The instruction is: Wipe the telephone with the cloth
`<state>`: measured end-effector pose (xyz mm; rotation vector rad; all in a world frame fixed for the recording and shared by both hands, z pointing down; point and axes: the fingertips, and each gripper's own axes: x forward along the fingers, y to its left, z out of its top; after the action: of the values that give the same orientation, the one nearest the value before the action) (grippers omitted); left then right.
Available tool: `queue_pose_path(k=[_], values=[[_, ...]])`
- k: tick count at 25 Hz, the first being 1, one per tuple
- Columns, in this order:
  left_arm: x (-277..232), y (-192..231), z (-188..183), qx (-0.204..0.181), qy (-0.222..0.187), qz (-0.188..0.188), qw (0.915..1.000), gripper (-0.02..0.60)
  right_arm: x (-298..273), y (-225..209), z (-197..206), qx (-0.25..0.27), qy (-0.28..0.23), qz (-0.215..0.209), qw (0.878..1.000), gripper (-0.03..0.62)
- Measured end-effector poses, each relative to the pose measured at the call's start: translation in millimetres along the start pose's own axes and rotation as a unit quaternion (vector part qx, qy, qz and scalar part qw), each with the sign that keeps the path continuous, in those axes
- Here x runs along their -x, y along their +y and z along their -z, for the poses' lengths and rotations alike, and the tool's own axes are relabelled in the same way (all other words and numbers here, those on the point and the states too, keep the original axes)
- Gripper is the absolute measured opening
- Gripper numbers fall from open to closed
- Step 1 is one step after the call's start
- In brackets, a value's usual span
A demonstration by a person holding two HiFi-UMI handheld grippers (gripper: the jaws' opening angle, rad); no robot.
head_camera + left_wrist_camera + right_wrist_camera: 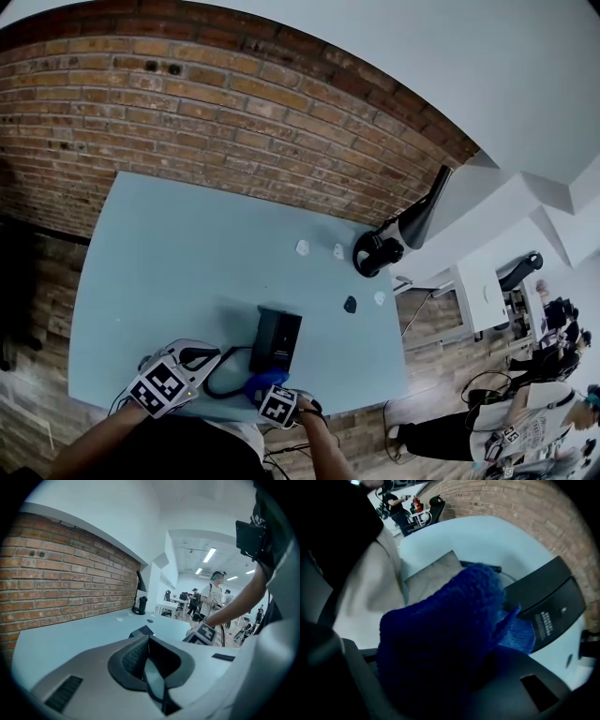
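The right gripper [459,677] has its jaws clamped on the cloth [440,634], with the telephone [548,606] just ahead for wiping, while the left gripper [152,665] has its jaws closed on the handset [199,355], apparently keeping it clear.

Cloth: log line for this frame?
left tongs: shut on handset | right tongs: shut on cloth | cloth by phone, contact unclear

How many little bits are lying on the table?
4. One white bit and a second white bit sit side by side toward the brick wall; a dark bit and a third white bit lie right of the telephone. Tinier specks could be missed.
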<state>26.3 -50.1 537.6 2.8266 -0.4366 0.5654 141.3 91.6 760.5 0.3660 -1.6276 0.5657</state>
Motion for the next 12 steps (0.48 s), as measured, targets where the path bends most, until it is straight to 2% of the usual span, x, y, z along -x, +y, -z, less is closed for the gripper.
queue_pose_path(k=[2,3,4,5,8,9,11,12], values=[[0.8,1.1,2.1,0.002,0.004,-0.003,1.0,-0.009,17.0,16.2,17.8,0.008,0.034,-0.102,0.994,0.069],[1.6,2.1,2.5,0.004,0.005,-0.005,1.0,-0.009,27.4,18.9,23.6,0.006,0.044,-0.134,0.99,0.069],[2.5,3.2,2.7,0.006,0.005,-0.007,0.9999,-0.009,37.9,13.9,26.0,0.001,0.045,-0.146,0.988,0.069],[3.4,4.5,2.7,0.008,0.005,-0.009,0.9999,-0.009,47.7,-0.4,25.7,-0.004,0.04,-0.135,0.99,0.069],[5.0,9.2,5.0,0.012,0.008,-0.014,0.9998,-0.009,82.0,-55.8,24.5,-0.033,0.035,-0.066,0.997,0.071],[5.0,10.6,6.6,0.013,0.01,-0.016,0.9997,-0.009,96.2,-79.0,24.0,-0.041,0.036,-0.029,0.998,0.072],[4.7,11.9,7.5,0.014,0.012,-0.02,0.9996,-0.009,129.1,-143.5,10.7,-0.045,0.002,0.099,0.994,0.078],[4.8,12.3,6.6,0.015,0.012,-0.021,0.9996,-0.009,151.4,-178.5,2.8,-0.052,-0.022,0.185,0.981,0.079]])
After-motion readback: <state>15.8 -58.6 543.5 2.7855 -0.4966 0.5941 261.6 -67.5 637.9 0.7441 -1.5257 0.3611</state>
